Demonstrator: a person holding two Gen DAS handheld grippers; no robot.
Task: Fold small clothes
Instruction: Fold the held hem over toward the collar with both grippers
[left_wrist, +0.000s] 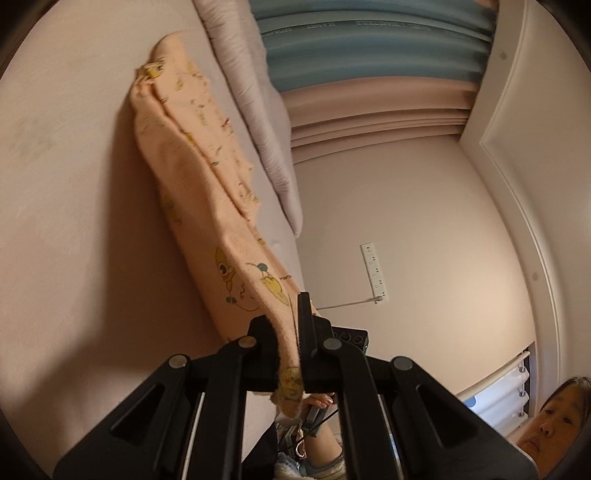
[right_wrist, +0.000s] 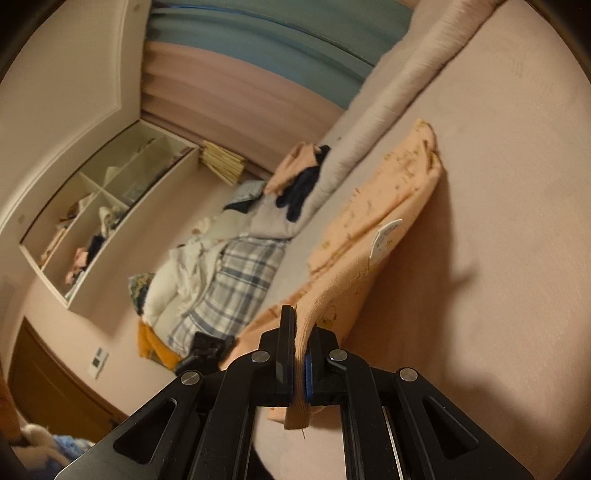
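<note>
Pale pink bed (right_wrist: 498, 221) carries the peach printed garment (left_wrist: 207, 177), lifted at one end off the bed — each claw clenched on a corner, left claw (left_wrist: 288, 354) and right claw (right_wrist: 300, 354), likely to carry that edge over for a fold.

A pale pink bed (right_wrist: 517, 184) carries a peach printed garment (right_wrist: 388, 206), its far end resting on the sheet. A rolled pinkish-grey quilt (right_wrist: 399, 96) runs along the bed's edge, with a heap of clothes (right_wrist: 236, 266), plaid fabric among them, piled beside it.
</note>
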